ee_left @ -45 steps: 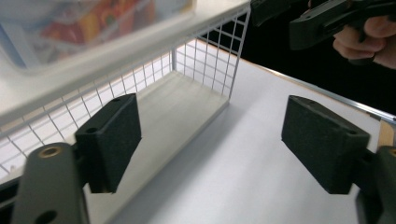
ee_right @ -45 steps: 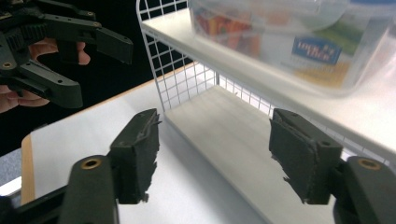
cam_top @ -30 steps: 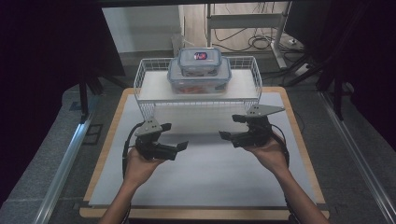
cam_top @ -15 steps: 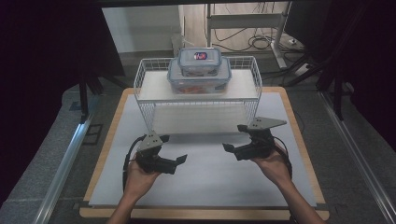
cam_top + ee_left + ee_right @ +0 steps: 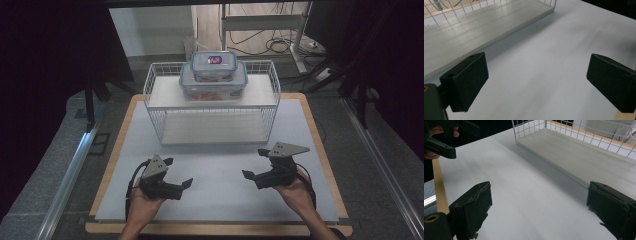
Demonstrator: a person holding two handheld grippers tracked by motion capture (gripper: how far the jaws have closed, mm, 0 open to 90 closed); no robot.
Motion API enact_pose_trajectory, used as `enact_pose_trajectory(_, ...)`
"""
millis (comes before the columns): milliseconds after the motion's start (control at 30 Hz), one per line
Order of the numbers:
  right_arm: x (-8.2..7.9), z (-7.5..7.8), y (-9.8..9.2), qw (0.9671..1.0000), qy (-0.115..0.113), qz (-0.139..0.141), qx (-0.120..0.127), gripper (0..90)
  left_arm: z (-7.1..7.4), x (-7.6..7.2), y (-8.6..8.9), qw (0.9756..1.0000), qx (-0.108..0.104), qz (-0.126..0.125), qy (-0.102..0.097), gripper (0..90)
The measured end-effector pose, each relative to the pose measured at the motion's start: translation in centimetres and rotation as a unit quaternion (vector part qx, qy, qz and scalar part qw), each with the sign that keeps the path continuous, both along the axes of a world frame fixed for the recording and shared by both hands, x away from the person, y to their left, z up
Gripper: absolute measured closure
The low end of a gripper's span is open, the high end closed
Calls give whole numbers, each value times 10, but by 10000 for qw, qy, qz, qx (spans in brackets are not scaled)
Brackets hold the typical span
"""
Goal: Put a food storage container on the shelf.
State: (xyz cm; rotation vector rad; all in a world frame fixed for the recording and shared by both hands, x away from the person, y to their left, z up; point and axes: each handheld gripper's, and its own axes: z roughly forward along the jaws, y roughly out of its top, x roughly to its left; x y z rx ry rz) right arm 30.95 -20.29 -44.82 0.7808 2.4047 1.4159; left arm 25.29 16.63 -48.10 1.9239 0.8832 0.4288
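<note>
Containers: two clear lidded boxes stacked at upper centre of the high view, on the top shelf of the wire rack.
Small box [image 5: 214, 65]: on top, with a dark label with red on its lid; contents too small to tell.
Large box [image 5: 213, 86]: underneath, something orange-red inside, kind unclear.
Wire rack [image 5: 155, 116]: white, its lower shelf bare, standing at the far end of the white mat [image 5: 220, 190].
Left gripper [image 5: 180, 175]: lower left of the high view, low over the mat, jaws wide apart after just opening, nothing between them.
Right gripper [image 5: 254, 164]: lower right, jaws likewise just opened wide, nothing held.
Gap: both grippers well apart from the boxes.
</note>
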Motion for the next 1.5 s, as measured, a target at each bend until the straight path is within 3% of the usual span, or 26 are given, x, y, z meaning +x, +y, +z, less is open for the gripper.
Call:
enact_pose_trajectory(267,-13,-12,-11,10000,-39,-85,-30,50,-7,-12,4,9998,173,81,2,35)
enact_pose_trajectory(533,-21,-25,-21,9994,-68,-262,-209,32,-15,-21,9,9983,554,163,17,28)
enact_pose_trajectory(1200,-34,-44,-44,9959,-13,-660,-619,18,-30,-29,18,9973,619,377,108,3)
enact_pose_trajectory(1333,-34,-48,-48,9953,51,-701,-666,17,-36,-27,18,9962,749,416,125,1)
enact_pose_trajectory(1500,-31,-54,-48,9943,211,-691,-779,16,-44,-23,21,9949,823,490,311,0)
